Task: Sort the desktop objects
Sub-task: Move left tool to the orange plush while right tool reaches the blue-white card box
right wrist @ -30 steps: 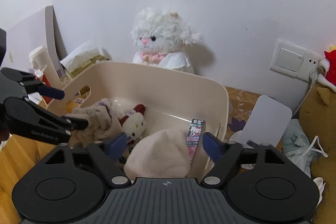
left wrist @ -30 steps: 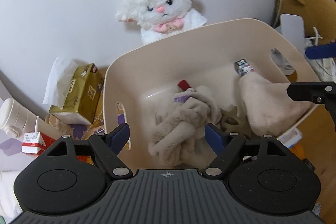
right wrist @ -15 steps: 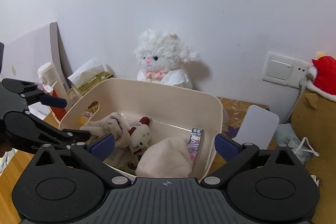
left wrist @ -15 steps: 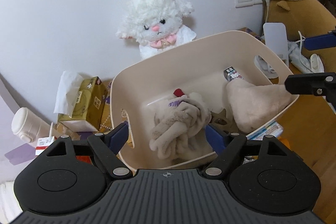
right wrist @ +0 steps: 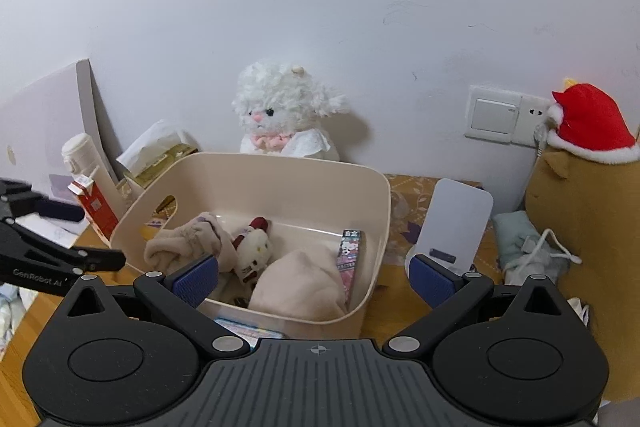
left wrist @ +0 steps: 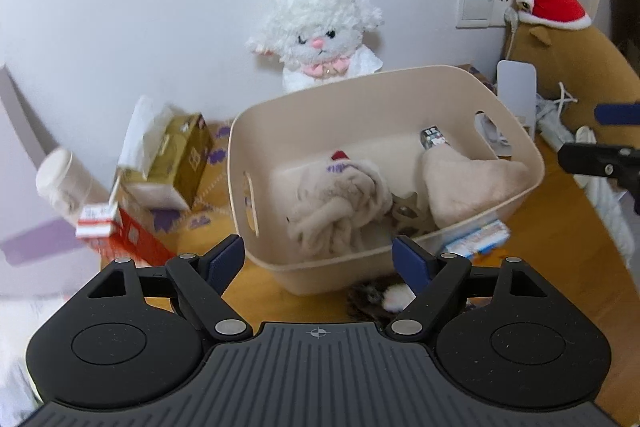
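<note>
Readable only as "GenRobot.AI" on the arm of the left gripper (right wrist: 76, 239), seen at the left edge of the right wrist view; print on the small pink-and-black box (right wrist: 351, 254) with a cartoon cat face too small to make out, likewise on the red-and-white carton (right wrist: 94, 209) and the gold tissue box (left wrist: 182, 157).

Inside the cream bin (left wrist: 516, 143) on the wooden surface (left wrist: 560, 259): a knotted beige cloth (left wrist: 340, 207), a second pale cloth (right wrist: 300, 287), a small white plush with a red cap (right wrist: 254, 247), and that pink box leaning upright against the right wall.

Left gripper (left wrist: 318, 259) spread wide, empty, just short of the bin's near rim. Right gripper (right wrist: 314, 277) at its widest after just opening, empty, over the bin's near right corner.

Behind the bin, touching the wall: a fluffy white lamb plush (right wrist: 284, 115). Right of it: wall switch (right wrist: 494, 115), white stand (right wrist: 458, 219), brown plush in a red hat (right wrist: 580, 195). Left: white bottle (right wrist: 80, 159). Under the bin's near edge: a light blue packet (left wrist: 478, 239); a dark furry thing (left wrist: 376, 301) beside it.
</note>
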Available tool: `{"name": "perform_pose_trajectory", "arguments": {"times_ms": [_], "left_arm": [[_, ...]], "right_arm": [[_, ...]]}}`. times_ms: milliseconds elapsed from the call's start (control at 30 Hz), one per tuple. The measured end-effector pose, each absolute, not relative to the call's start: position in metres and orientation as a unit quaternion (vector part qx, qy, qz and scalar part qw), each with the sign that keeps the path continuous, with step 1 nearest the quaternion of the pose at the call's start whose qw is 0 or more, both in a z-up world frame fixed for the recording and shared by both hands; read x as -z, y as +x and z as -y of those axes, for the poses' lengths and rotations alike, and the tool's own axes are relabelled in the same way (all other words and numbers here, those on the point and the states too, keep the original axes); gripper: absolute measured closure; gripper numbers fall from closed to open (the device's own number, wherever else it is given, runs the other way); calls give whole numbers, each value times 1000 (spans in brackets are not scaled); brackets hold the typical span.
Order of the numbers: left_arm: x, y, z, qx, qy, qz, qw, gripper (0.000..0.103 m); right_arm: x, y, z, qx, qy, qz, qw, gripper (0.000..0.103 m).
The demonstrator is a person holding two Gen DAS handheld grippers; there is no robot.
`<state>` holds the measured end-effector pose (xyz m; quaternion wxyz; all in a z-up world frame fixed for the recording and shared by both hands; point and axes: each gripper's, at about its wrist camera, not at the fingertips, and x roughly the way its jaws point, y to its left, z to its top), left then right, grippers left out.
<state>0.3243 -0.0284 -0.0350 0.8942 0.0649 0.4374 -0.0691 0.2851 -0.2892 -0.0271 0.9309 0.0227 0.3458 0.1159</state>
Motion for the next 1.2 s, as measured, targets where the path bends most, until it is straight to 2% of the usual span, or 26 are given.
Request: {"name": "perform_pose_trajectory", "arguments": {"times_ms": [567,1200], "left_arm": [[30,269,36,110,72,-457,880,20],[119,229,23,122,76,-547,825,20]], "right_arm": [[44,230,283,-80,35,-380,921,0],[118,171,264,-38,75,-477,875,0]]}}
